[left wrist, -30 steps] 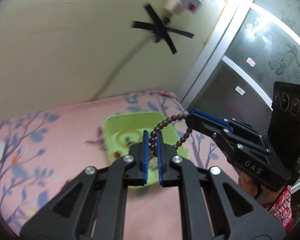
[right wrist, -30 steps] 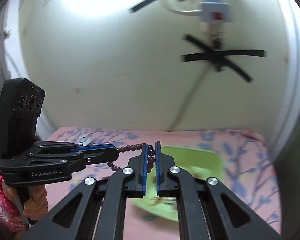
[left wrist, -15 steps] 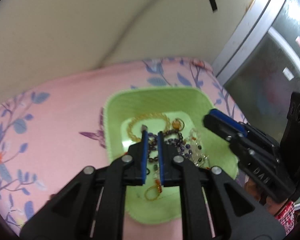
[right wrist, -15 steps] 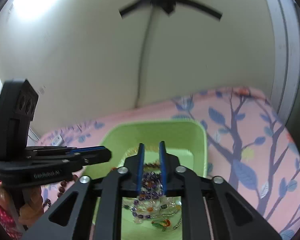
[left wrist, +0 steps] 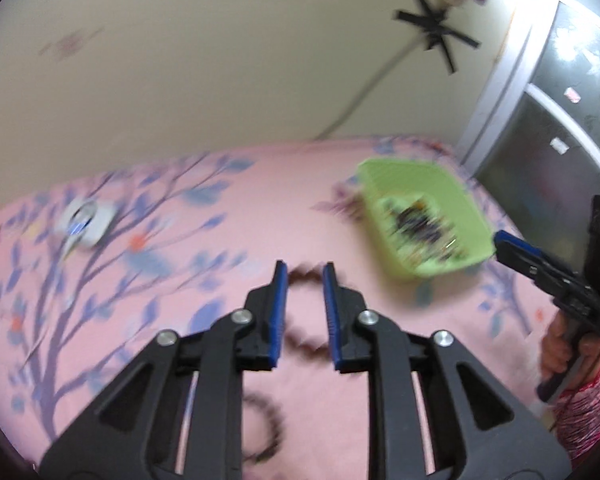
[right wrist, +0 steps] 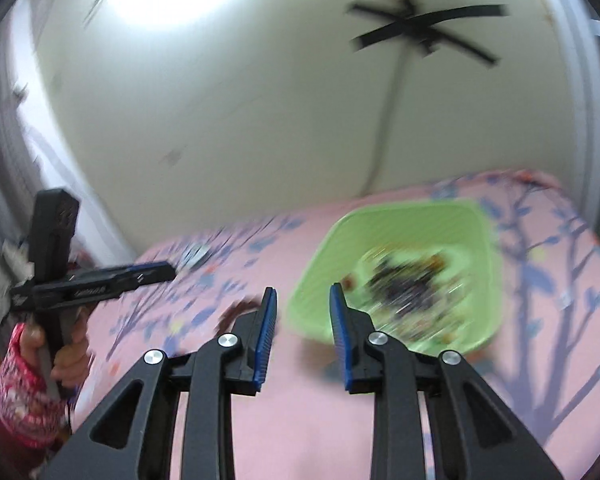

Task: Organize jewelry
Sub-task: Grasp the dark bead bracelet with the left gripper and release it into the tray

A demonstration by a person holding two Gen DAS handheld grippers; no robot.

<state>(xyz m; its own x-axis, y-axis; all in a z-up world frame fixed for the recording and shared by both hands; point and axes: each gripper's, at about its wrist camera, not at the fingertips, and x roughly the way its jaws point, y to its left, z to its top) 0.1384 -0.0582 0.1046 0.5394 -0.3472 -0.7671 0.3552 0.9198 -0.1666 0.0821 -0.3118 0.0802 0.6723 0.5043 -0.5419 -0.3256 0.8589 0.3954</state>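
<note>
left claw (left wrist: 304,312) opening, bead bracelet (left wrist: 300,344) loose between its jaws on the bed (left wrist: 180,272); right claw (right wrist: 303,334) open, empty; beads look floppy, pinch one strand

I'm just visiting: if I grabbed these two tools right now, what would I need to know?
Left gripper: fingers opening, dark bead strand lying between them on the pink sheet, not pinched.
Right gripper: open, empty, near the green tray.
Done: one strand laid out apart from the tray.
Left: the other jewelry, heaped in the tray.
</note>
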